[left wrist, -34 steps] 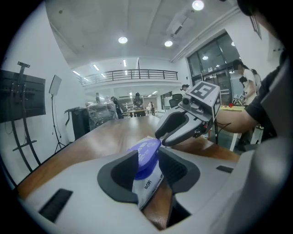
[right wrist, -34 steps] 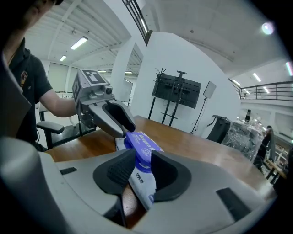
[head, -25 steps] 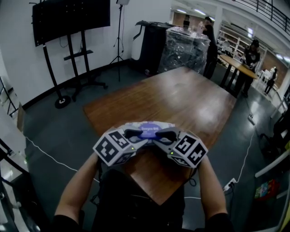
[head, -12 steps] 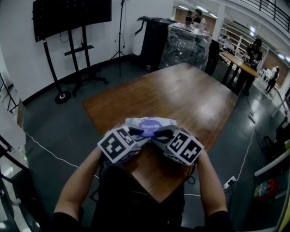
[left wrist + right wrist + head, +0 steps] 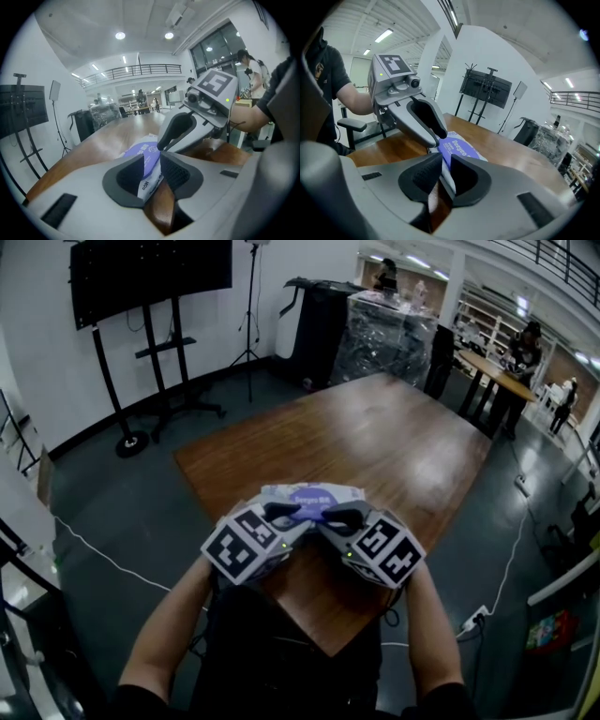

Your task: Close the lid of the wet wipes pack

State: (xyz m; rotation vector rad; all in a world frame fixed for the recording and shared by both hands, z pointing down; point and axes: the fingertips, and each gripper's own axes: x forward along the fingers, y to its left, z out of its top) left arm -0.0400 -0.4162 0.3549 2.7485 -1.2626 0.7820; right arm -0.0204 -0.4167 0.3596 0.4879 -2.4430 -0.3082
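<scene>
Pinching the wet wipes pack [image 5: 298, 491] from either end, your left hand-held gripper [image 5: 279, 515] and right hand-held gripper [image 5: 341, 517] sit equally near; it lies crosswise at the tabletop's [image 5: 375, 442] near corner.

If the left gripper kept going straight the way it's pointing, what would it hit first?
The wet wipes pack: its edge sits between the left gripper's jaws. Just beyond, the right gripper looks next, though depth is unclear.
</scene>
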